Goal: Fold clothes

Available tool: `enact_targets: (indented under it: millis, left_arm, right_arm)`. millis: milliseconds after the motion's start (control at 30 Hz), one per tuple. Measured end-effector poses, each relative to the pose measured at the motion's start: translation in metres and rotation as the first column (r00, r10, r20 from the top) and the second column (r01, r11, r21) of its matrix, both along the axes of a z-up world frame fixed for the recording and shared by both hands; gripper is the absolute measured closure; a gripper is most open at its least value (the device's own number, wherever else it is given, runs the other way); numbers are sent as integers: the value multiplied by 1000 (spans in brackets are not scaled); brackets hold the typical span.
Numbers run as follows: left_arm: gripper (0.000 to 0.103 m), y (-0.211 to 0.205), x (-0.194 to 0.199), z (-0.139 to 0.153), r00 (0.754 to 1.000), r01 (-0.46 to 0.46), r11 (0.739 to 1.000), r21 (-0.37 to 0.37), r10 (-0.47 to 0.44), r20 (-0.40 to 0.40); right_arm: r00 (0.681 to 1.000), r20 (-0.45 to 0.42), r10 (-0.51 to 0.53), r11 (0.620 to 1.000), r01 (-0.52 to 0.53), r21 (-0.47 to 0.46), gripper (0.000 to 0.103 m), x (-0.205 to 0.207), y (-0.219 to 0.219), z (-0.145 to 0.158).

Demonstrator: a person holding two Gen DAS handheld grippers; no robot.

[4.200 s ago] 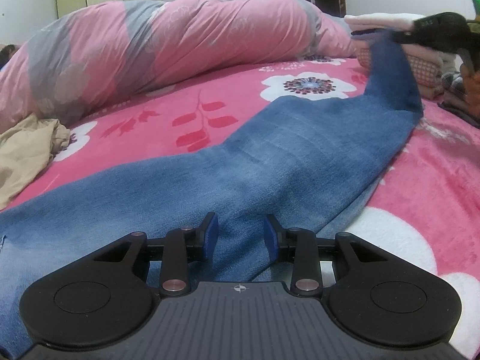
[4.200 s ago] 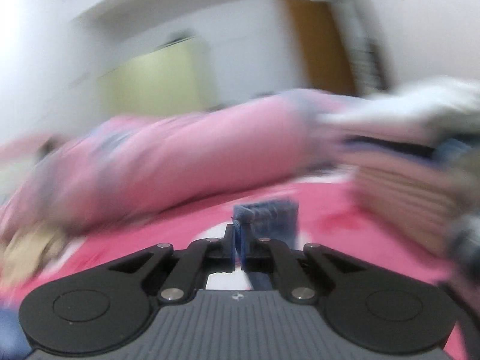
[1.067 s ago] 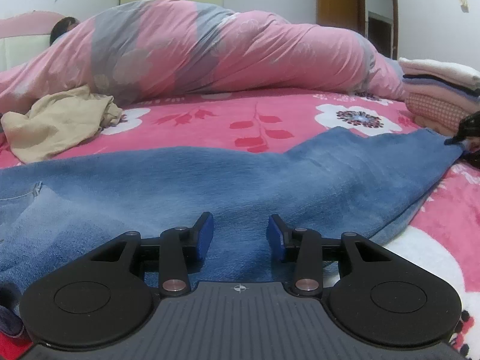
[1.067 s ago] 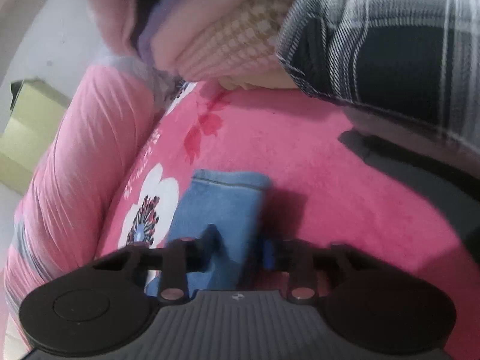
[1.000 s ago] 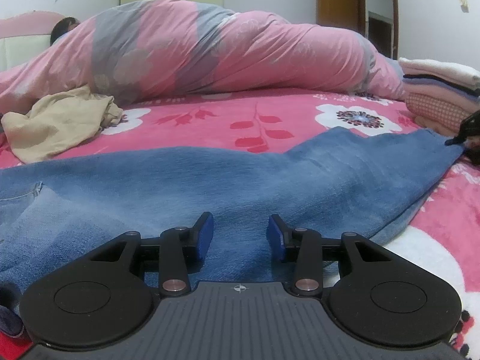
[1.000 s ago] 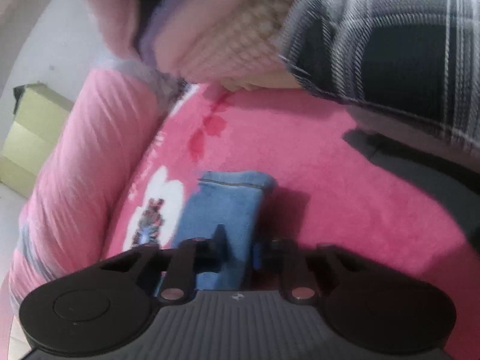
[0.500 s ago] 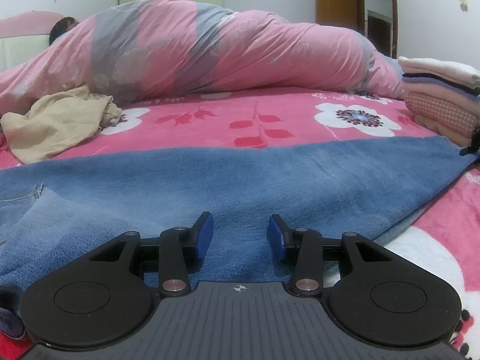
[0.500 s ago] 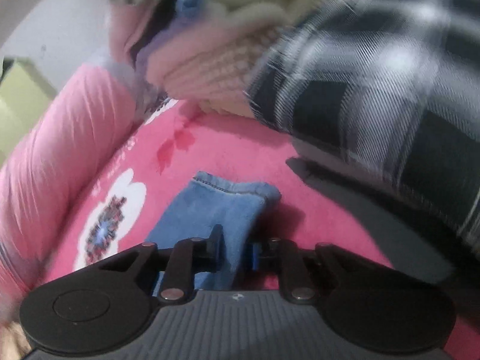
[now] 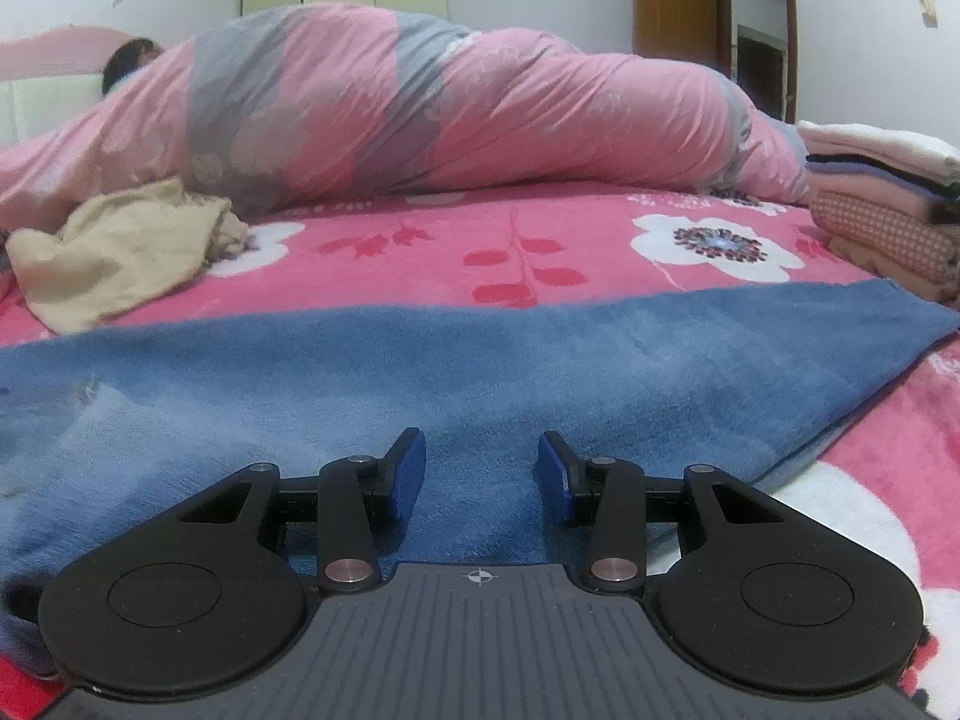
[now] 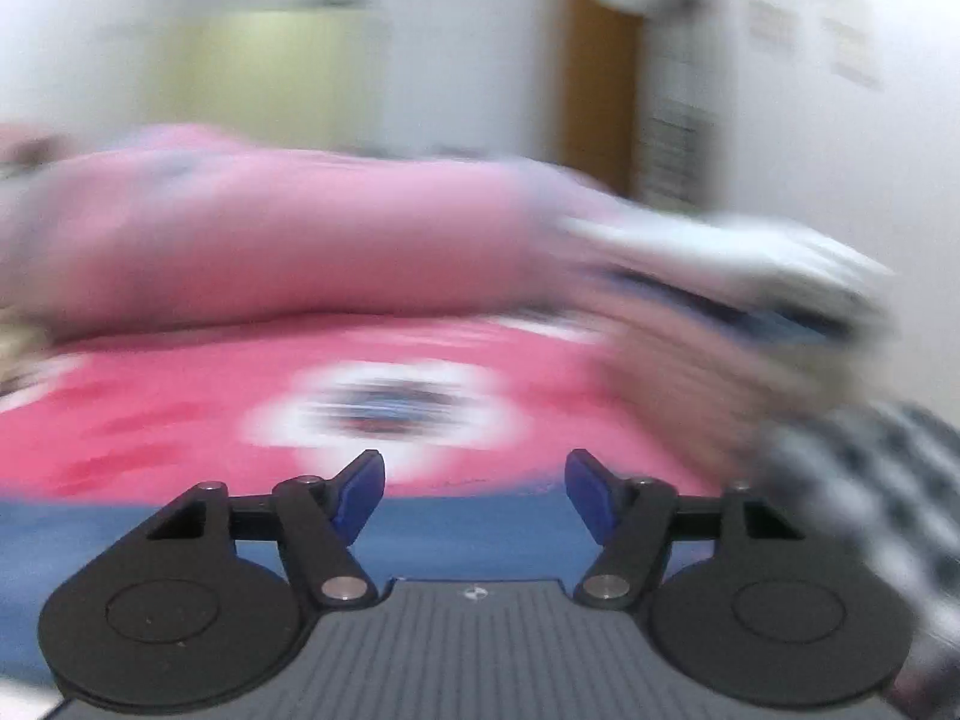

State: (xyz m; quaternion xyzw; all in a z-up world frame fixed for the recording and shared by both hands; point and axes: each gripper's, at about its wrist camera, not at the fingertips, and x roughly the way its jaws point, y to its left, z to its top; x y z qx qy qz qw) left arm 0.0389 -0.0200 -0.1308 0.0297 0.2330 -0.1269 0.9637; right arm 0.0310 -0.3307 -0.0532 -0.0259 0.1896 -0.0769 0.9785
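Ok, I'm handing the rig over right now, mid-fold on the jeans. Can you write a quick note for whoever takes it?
Left gripper: open, low over the blue denim jeans, gripping nothing.
Right gripper: jaws have just been opening, nothing between them; its view is blurred.
Jeans lie spread flat across the pink floral blanket, leg end pointing toward the stack of folded clothes on the right.
A crumpled beige garment waits at the far left.
Done: jeans laid out straight. Left: fold them, stack them, then the beige garment.
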Motion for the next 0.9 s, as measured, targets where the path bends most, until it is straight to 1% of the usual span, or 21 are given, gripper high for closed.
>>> enact_targets:
  millis: [33,67,100,167,200,267,300,333,400,433,500,533,600,633,667,700,733,767,833,867,900]
  left_arm:
    - [61,2,-3,4,1000,-2,1000,-9,2,6]
    - [61,7,-6,10,1000,-11,1000,-16,11,17]
    - [60,13,-9,16,999,-21,1000,-23,22,29]
    - [57,27,-13,29,997,-53,998,-32,55,53]
    - [55,36,-13,34,995,-78,996,-35,80,61]
    - [54,57,-10,39,991,-119,992,-42,122,56]
    - [54,69,-7,39,987,-149,988,-45,151,47]
    - [54,83,-3,37,982,-183,981,-57,185,31]
    - [54,112,4,32,967,-253,963,-91,253,-12]
    - [54,127,7,29,957,-290,950,-113,287,-40]
    - [55,160,10,23,933,-356,917,-180,340,-115]
    - [56,177,12,20,921,-386,896,-220,359,-153]
    - [58,199,10,21,917,-397,870,-293,360,-173]
    - [57,209,9,22,916,-400,856,-328,359,-181]
    - [56,212,8,25,915,-402,855,-329,364,-172]
    - [56,213,7,29,915,-402,855,-326,370,-160]
    - [56,213,8,33,922,-387,863,-324,359,-144]
    - [55,210,12,37,931,-365,874,-321,342,-128]
    - [55,202,23,44,949,-315,904,-290,291,-122]
    - [55,194,35,46,952,-303,920,-250,278,-129]
    - [55,189,43,48,953,-299,928,-222,277,-125]
  right_arm:
    - [995,-13,98,995,-98,-21,46,6,28,-1]
    - [984,-36,175,984,-176,-39,46,16,56,-7]
    - [967,-61,248,967,-251,-46,46,25,82,-12]
    - [924,-113,366,928,-372,-30,54,43,126,-25]
    - [901,-141,410,909,-416,-9,57,52,140,-32]
    - [857,-201,474,879,-474,48,68,69,155,-47]
    - [849,-229,475,878,-473,70,72,77,151,-53]
    - [855,-248,456,889,-448,88,76,86,138,-57]
    - [891,-264,370,929,-350,119,82,96,93,-63]
    - [912,-270,309,950,-284,130,89,102,65,-67]
    - [948,-284,142,985,-107,138,91,109,4,-69]
    - [955,-292,55,990,-14,140,101,111,-26,-69]
    - [944,-309,-117,979,162,124,101,114,-78,-68]
    - [931,-315,-186,970,225,90,100,113,-89,-63]
    - [926,-309,-214,965,250,81,99,112,-91,-57]
    - [932,-294,-210,965,247,92,99,109,-86,-50]
    - [938,-279,-207,965,243,103,99,107,-81,-43]
    - [948,-262,-179,972,212,103,99,105,-69,-37]
    - [970,-244,-26,995,49,89,99,102,-26,-33]
    - [969,-243,54,996,-35,83,99,102,-7,-35]
    - [960,-247,129,991,-113,77,99,102,10,-38]
